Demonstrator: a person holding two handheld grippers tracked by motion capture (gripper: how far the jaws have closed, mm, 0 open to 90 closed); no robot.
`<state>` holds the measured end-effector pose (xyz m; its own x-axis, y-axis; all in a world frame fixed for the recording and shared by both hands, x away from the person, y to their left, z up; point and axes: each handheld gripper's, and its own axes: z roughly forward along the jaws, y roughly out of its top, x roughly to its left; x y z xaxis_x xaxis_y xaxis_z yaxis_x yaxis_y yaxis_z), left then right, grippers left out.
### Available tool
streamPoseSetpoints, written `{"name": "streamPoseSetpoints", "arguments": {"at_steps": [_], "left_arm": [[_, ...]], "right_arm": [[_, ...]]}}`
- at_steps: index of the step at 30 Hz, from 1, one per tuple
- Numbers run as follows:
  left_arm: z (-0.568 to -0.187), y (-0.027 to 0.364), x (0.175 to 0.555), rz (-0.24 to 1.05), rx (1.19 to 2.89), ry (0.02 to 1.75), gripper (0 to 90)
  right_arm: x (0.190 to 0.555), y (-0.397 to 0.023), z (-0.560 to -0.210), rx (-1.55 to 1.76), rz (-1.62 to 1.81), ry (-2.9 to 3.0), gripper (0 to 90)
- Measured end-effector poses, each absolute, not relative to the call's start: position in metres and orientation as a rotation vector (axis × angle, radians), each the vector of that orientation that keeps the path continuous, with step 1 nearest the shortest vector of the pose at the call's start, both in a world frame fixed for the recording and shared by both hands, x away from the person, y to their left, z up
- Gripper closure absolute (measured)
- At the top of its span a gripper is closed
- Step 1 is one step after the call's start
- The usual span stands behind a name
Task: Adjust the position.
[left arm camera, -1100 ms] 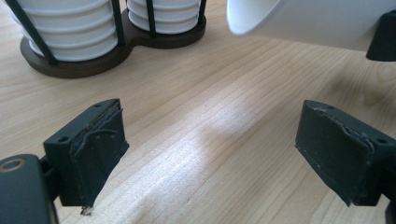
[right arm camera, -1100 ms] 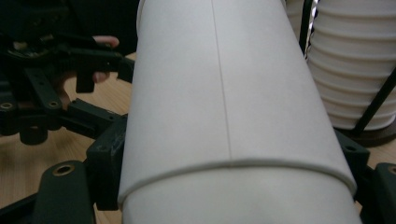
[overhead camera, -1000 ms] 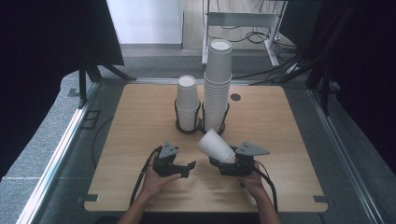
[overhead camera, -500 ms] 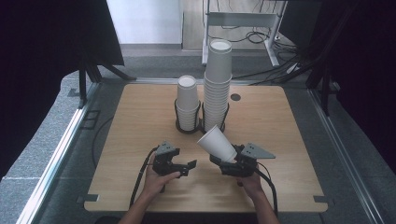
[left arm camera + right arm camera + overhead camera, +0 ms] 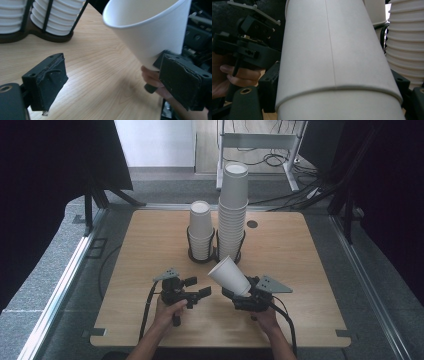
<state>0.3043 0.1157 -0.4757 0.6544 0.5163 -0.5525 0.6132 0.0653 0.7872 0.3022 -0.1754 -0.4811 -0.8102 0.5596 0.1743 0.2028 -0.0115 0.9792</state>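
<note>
My left fingers (image 5: 112, 82) have just been opening, nothing between them; right fingers (image 5: 240, 296) clamp the white paper cup (image 5: 229, 275), tilted, ready for handover near the desk's (image 5: 310, 270) front edge.

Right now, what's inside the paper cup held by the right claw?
The paper cup in the right claw shows bare white wall near its rim; its bottom is hidden.

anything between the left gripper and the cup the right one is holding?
Nothing visible. The left gripper stands open, its jaws having just been opening with nothing between them, and only bare table lies between it and the paper cup clamped, tilted, in the right gripper.
</note>
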Motion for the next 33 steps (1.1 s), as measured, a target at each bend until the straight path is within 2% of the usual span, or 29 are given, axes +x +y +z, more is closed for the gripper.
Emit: {"name": "streamPoseSetpoints", "arguments": {"at_steps": [16, 33], "left_arm": [[-0.466, 0.114, 0.307, -0.164, 1.496, 0.906, 3.5], [-0.469, 0.085, 0.329, -0.299, 1.395, 0.960, 1.1]], "right_arm": [[0.302, -0.169, -0.487, 0.800, 1.867, 2.017, 21.8], [0.295, -0.151, -0.490, 0.756, 1.845, 2.004, 22.0]]}}
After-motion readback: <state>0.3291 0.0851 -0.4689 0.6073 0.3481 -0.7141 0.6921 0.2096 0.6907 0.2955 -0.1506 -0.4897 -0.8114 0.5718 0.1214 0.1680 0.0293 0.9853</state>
